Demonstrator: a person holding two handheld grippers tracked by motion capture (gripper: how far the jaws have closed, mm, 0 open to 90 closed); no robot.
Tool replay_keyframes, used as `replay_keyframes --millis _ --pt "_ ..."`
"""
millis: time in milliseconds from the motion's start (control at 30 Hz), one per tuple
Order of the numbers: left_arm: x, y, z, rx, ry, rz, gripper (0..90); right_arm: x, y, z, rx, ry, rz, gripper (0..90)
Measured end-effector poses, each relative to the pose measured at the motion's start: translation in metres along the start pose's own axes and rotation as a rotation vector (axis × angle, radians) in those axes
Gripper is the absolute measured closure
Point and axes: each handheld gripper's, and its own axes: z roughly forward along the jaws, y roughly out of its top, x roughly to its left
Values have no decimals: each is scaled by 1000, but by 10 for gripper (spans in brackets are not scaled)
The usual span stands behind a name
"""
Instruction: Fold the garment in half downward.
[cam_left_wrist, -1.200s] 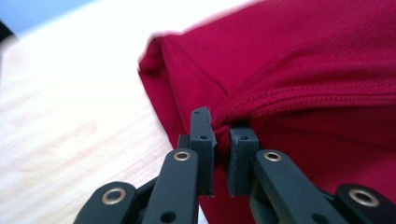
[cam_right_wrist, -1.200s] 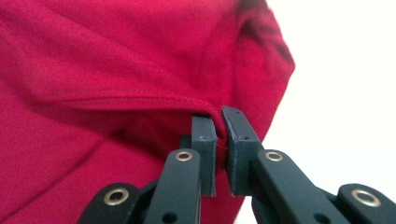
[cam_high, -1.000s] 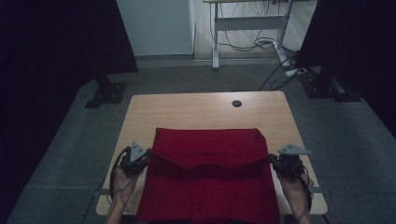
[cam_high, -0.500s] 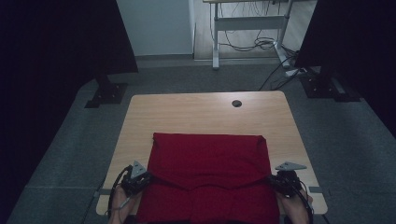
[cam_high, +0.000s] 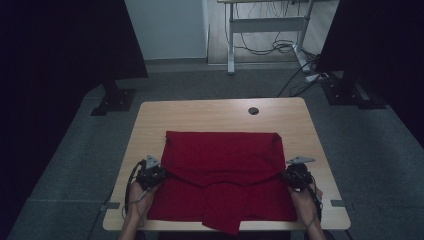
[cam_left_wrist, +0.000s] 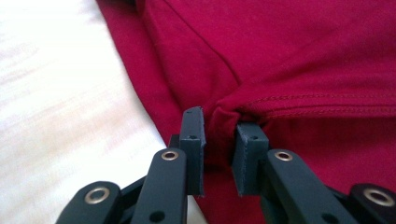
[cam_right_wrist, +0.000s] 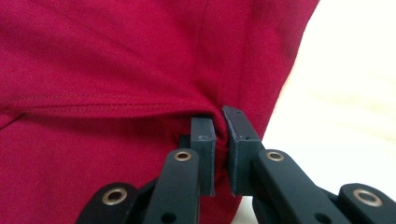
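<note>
- Red garment (cam_high: 222, 180) lies spread on the near half of a light wooden table (cam_high: 210, 117), a narrow flap of cloth spilling just past the near edge at the middle.
- At the cloth's left side, the left gripper (cam_high: 151, 173) sits low on the table; in the left gripper view its jaws have just been opening, and a bunched fold by a stitched hem (cam_left_wrist: 322, 100) stands in the gap, touching the right-hand pad while the other pad stands clear.
- At the right side, the right gripper (cam_high: 296, 173) pinches a gathered fold, its jaws pressed nearly together on the fabric beside the hem (cam_right_wrist: 93, 105).
- Bare wood borders the garment on both flanks, narrow strips next to each hand.
- A folded-over layer runs across the cloth between the two grippers, its far edge straight and parallel to the table's.
- Beyond it, a broad band of uncovered tabletop reaches the far edge, broken by a small dark cable hole (cam_high: 253, 110).
- Past the table: grey floor, stand bases, loose cables.
</note>
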Motion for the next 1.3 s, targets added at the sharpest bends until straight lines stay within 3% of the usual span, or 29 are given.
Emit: replay_keyframes --millis 33,67,100,133,167,233,267,300,333,367,400,433,467,500,533,567,667,700,767,800,867,933,967,1033,1100,1133,1200,1267,1300 --pt "0 0 0 0 0 0 764 -4 8 7 0 -6 19 825" --pt "-1 3 2 0 23 50 764 -4 8 7 0 -6 19 821" --pt "-1 3 2 0 23 50 794 -4 8 7 0 -6 19 821" --pt "-3 4 0 -15 54 88 794 -5 9 8 -6 -12 18 822" --pt "-4 5 -3 -29 63 95 819 -3 10 3 -25 -43 -7 830" --pt "-4 5 -3 -29 63 95 824 -2 10 0 -39 -48 -12 830" --pt "-3 13 -24 -108 52 93 824 -2 10 0 -39 -48 -12 830" --pt "-3 13 -24 -108 52 93 824 -2 10 0 -39 -48 -12 830" --pt "-3 13 -24 -108 52 93 824 4 14 -21 -100 -64 -51 830" --pt "-5 23 -55 -184 52 111 824 4 14 -21 -100 -64 -51 832" --pt "-5 23 -55 -184 52 111 830 4 14 -21 -100 -64 -51 832" --pt "-5 23 -55 -184 52 111 830 12 17 -51 -161 -83 -92 832" --pt "-7 24 -85 -233 29 115 830 12 17 -51 -161 -83 -92 832" --pt "-7 24 -85 -233 29 115 830 12 17 -51 -161 -83 -92 832" --pt "-7 24 -85 -233 29 115 830 18 14 -81 -206 -77 -107 832" --pt "-13 10 -96 -204 -9 121 830 18 14 -81 -206 -77 -107 831" --pt "-13 10 -96 -204 -9 121 829 22 -2 -91 -190 -48 -106 828" --pt "-20 -22 -88 -112 -60 106 830 21 -26 -80 -139 -5 -80 822" --pt "-20 -22 -88 -112 -60 106 830 21 -33 -74 -117 3 -78 821" --pt "-23 -33 -78 -64 -62 117 830 21 -33 -74 -117 3 -78 821" --pt "-24 -39 -68 -23 -52 127 827 21 -50 -55 -49 20 -74 820" --pt "-24 -39 -68 -23 -52 127 824 22 -53 -49 -34 18 -75 820" --pt "-26 -42 -54 29 -24 153 824 22 -53 -49 -34 18 -75 820" --pt "-26 -42 -54 29 -24 153 796 23 -53 -43 -21 16 -83 820" --pt "-27 -40 -48 14 2 163 757 23 -53 -43 -21 16 -83 821" --pt "-27 -35 -43 18 28 165 750 22 -42 -34 -8 -19 -111 820" --pt "-27 -35 -43 18 28 165 752 21 -39 -32 -4 -23 -110 820" --pt "-24 -28 -33 17 40 142 771 21 -39 -32 -4 -23 -110 819" --pt "-22 -25 -30 16 41 135 771 16 -26 -21 5 -37 -100 819"
